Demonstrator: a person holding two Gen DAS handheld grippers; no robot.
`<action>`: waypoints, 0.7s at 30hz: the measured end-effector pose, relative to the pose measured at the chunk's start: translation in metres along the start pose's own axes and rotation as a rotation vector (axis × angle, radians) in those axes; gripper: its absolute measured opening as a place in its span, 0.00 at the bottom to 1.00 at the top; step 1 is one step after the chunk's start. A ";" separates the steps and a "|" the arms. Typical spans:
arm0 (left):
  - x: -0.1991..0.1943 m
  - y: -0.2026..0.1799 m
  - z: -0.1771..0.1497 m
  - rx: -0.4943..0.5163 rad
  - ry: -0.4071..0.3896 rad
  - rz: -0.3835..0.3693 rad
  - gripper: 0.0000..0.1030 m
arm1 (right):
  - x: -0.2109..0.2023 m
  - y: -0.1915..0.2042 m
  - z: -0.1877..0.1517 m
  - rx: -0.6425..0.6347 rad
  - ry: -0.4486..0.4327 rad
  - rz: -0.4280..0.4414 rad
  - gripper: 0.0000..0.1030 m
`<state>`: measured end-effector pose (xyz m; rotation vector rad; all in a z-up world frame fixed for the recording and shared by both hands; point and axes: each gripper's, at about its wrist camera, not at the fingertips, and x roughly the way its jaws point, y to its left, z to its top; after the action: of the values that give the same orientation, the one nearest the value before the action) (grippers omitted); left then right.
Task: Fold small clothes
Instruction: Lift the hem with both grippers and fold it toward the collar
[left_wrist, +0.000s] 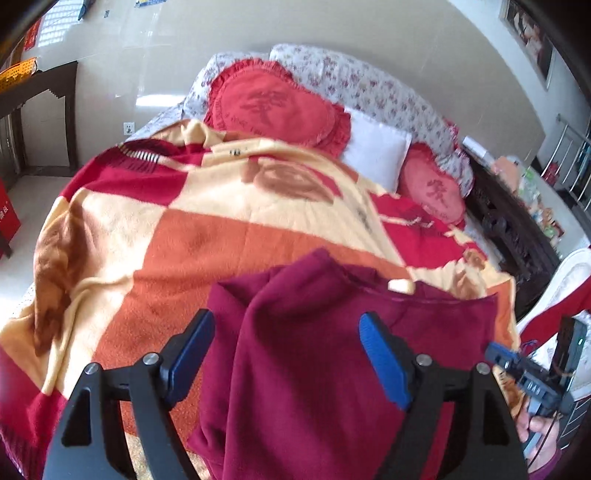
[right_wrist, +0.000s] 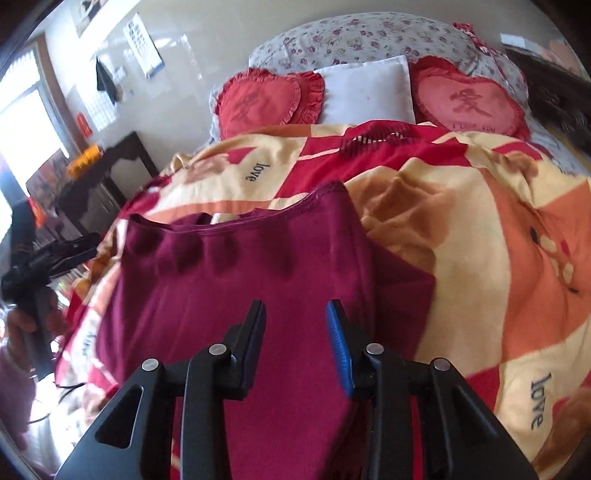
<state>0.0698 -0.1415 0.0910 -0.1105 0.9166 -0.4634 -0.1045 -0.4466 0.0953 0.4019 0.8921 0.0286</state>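
Note:
A maroon fleece garment lies on the patterned blanket of a bed, one sleeve side folded over its body. My left gripper is open and empty, hovering over the garment's left part. In the right wrist view the garment lies with its neckline away from me and its right side folded in. My right gripper is open and empty above the garment's lower middle. The right gripper also shows at the left view's right edge, and the left gripper at the right view's left edge.
Two red heart cushions and a white pillow lie at the head of the bed. A dark wooden table stands by the wall. A dark carved bed frame and a cluttered surface lie to the right.

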 end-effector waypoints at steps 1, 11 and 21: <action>0.011 -0.001 0.000 -0.002 0.020 0.019 0.82 | 0.006 -0.001 0.004 0.006 -0.008 -0.007 0.17; 0.091 0.030 0.011 -0.120 0.128 0.119 0.83 | 0.049 -0.038 0.046 0.142 -0.043 -0.059 0.16; 0.003 0.029 -0.019 -0.032 0.059 0.027 0.82 | -0.026 -0.037 -0.045 0.144 0.088 0.001 0.22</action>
<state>0.0664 -0.1143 0.0692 -0.1138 0.9827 -0.4288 -0.1602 -0.4712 0.0765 0.5386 0.9837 -0.0174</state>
